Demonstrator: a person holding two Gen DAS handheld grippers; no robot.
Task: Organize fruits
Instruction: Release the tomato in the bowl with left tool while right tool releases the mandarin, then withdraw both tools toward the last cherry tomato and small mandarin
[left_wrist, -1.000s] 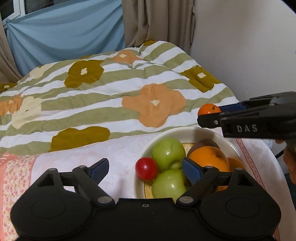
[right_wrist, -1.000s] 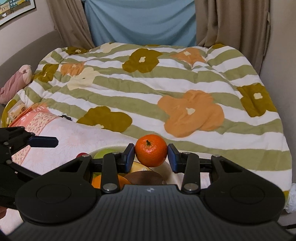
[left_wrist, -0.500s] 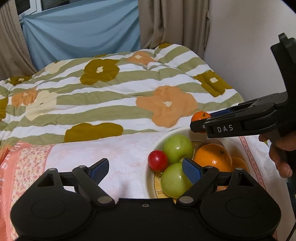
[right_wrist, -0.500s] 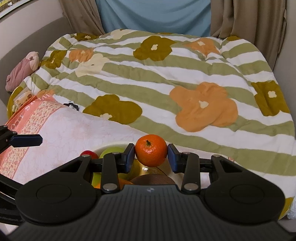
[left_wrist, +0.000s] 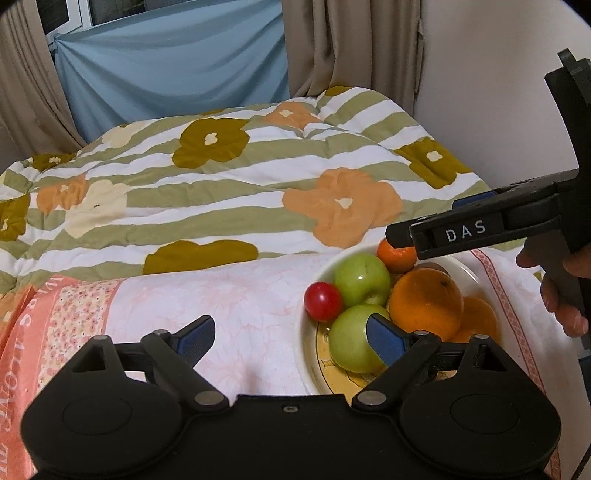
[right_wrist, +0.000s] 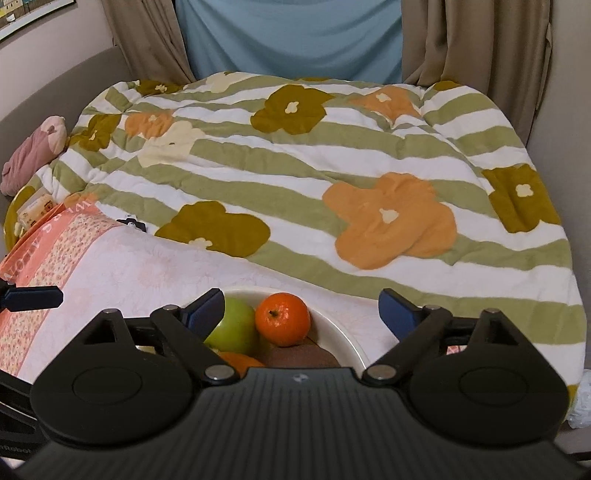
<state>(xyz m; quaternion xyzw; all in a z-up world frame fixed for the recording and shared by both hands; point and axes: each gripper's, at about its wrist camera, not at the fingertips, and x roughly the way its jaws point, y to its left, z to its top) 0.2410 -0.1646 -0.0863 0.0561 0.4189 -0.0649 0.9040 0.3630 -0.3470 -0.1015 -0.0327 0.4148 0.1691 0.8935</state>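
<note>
Hovering above the bowl (right_wrist: 347, 341), the right claw (right_wrist: 302, 308) stands spread wide, its blue pads well clear of the small mandarin (right_wrist: 282, 319), which sits free in the bowl at lower centre of the right wrist frame, stem up, resting against a green apple (right_wrist: 232, 328) to its left and above a brown fruit (right_wrist: 301, 356). Being round, the mandarin has no long axis to speak of; it lies just below and between the pads, so the right claw is by far the nearer. The left claw (left_wrist: 291, 338) is also spread and holds nothing, low in the left wrist frame, its right pad in front of the near green apple (left_wrist: 349, 345). Also in the bowl: a red fruit (left_wrist: 323, 301), a large orange (left_wrist: 426, 302). Writing: "DAS" in white on the right claw's side, at right of the left wrist frame; large pale letters run along the pink cloth's (left_wrist: 48, 317) border, only partly legible. Judgement: mandarin looks placed; retreat upward should clear it.
</note>
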